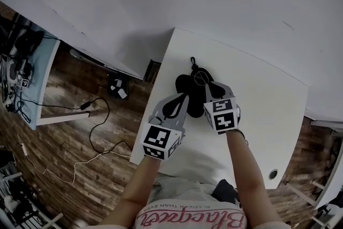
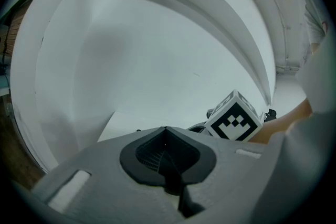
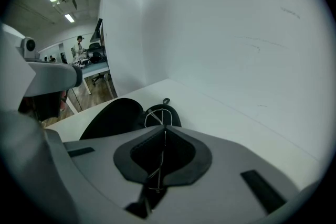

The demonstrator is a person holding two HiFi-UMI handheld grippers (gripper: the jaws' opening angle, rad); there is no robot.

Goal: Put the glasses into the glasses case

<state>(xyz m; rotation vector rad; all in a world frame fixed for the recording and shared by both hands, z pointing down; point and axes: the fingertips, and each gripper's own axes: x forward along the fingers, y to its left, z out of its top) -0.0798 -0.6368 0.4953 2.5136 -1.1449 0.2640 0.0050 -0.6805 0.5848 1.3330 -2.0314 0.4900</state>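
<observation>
We risk the glasses (image 3: 154, 117) swivelling and missing the open glasses case (image 3: 113, 115) at 12 o'clock, since our right claw (image 3: 164, 134) pinches only their thin wire arm and our left claw (image 2: 167, 157) is closed, empty.

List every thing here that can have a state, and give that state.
left gripper: shut, nothing between its jaws.
right gripper: shut on the glasses' thin wire.
glasses: gripped, front end at the case.
glasses case: open, lying on the table.
</observation>
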